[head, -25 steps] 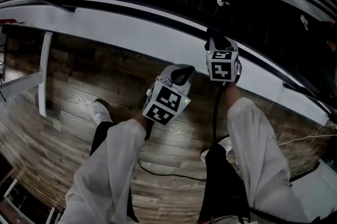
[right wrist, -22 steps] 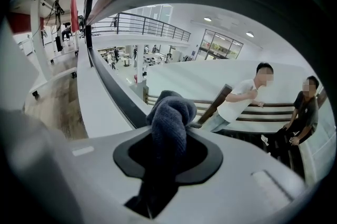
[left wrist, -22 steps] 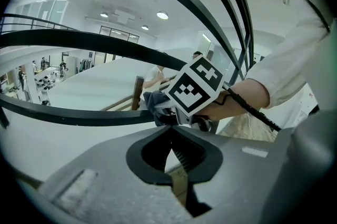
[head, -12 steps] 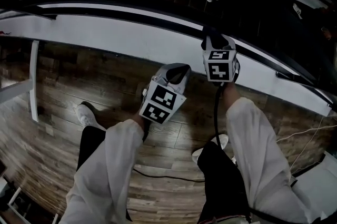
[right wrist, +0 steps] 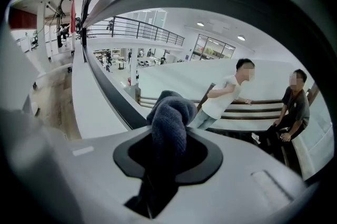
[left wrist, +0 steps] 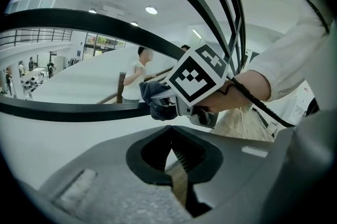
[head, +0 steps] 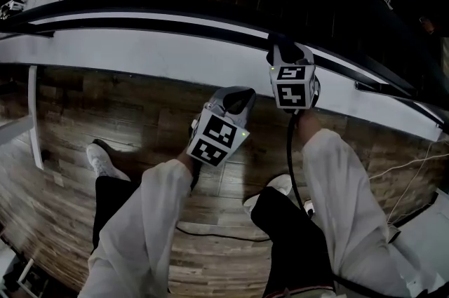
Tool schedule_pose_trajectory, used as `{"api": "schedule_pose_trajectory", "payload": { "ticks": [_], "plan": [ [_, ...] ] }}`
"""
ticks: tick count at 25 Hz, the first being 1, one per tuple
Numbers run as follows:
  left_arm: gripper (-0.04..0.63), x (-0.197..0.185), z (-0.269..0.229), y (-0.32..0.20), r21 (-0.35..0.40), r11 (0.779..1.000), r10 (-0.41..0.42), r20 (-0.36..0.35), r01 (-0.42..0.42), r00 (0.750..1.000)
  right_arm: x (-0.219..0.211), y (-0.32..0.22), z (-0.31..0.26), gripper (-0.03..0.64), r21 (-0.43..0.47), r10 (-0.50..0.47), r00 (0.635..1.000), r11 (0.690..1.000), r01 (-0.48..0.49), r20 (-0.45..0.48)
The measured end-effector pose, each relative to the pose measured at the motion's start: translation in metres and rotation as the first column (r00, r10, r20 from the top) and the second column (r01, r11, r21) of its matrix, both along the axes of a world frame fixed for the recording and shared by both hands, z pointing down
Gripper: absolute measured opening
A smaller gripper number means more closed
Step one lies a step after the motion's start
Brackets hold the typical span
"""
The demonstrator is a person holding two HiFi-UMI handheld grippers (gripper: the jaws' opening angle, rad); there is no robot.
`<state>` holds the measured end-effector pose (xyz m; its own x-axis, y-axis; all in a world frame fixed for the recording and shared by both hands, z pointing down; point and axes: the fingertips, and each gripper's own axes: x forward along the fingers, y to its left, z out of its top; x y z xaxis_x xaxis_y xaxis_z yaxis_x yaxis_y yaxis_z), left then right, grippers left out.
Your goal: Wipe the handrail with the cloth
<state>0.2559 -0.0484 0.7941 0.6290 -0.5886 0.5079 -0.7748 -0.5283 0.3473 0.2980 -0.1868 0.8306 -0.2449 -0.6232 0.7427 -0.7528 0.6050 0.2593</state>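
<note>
A black handrail (head: 140, 5) curves across the top of the head view above a white ledge (head: 168, 55). My right gripper (head: 287, 57) is up against the rail, shut on a dark blue cloth (right wrist: 169, 117) that bulges out of its jaws. From the left gripper view, the cloth (left wrist: 154, 100) presses on the handrail (left wrist: 73, 111). My left gripper (head: 237, 100) hangs lower, short of the ledge, shut with nothing in it. The handrail (right wrist: 113, 99) runs away to the upper left in the right gripper view.
Wooden floor (head: 112, 107) lies below the ledge, with a white post (head: 34, 114) at the left. A black cable (head: 290, 149) hangs from the right gripper. Two people (right wrist: 226, 92) (right wrist: 292, 107) stand at a far stair railing.
The right gripper has slid along the rail with the cloth while the person stepped sideways; the white post and floor drifted left. The left gripper kept its place below the ledge.
</note>
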Motion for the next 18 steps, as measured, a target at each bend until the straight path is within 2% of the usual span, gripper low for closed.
{"api": "schedule_pose_trajectory", "payload": {
  "ticks": [10, 18],
  "plan": [
    [0.003, 0.053, 0.006, -0.018, 0.014, 1.000, 0.017, 0.004, -0.017, 1.000, 0.085, -0.006, -0.001, 0.092, 0.018, 0.055, 0.998, 0.998, -0.055, -0.014],
    [0.003, 0.132, 0.000, -0.020, 0.022, 0.997, 0.073, -0.051, -0.072, 0.996, 0.174, -0.010, -0.001, 0.092, 0.027, 0.112, 0.992, 0.993, -0.111, -0.055]
  ]
}}
